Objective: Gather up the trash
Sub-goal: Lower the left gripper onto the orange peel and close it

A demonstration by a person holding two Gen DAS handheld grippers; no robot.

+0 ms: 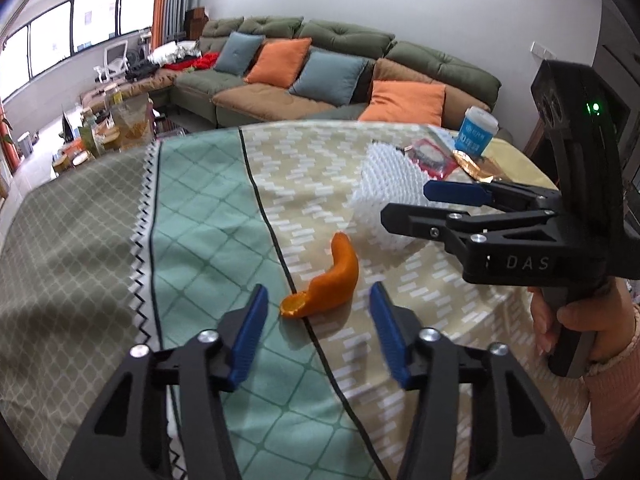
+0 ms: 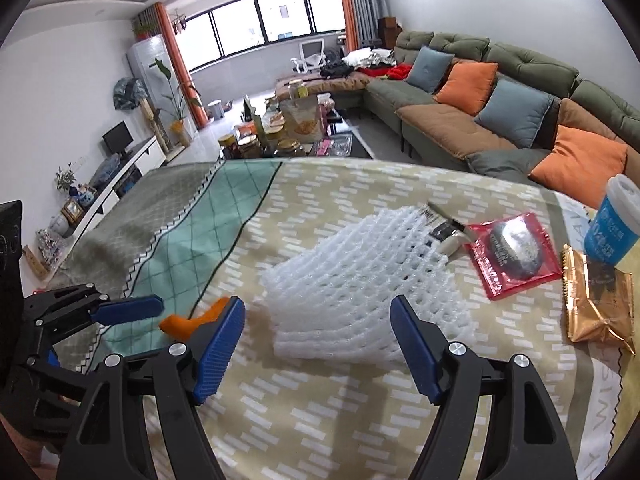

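Right wrist view: our right gripper [image 2: 318,344] fingers spread wide before white foam netting [image 2: 360,280]; left gripper [image 1: 318,320] wide around orange peel [image 1: 324,284]; lidded blue cup [image 2: 612,224], contents hidden.

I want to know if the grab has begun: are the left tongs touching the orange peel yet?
Apart. The left wrist view shows the open left tongs straddling the orange peel, tablecloth visible between each pad and it.

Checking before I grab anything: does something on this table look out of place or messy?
Only the trash itself: an orange peel lies loose on the tablecloth, beside a rumpled white foam net; a red wrapper and gold wrapper sit by the blue cup. Nothing spilled.
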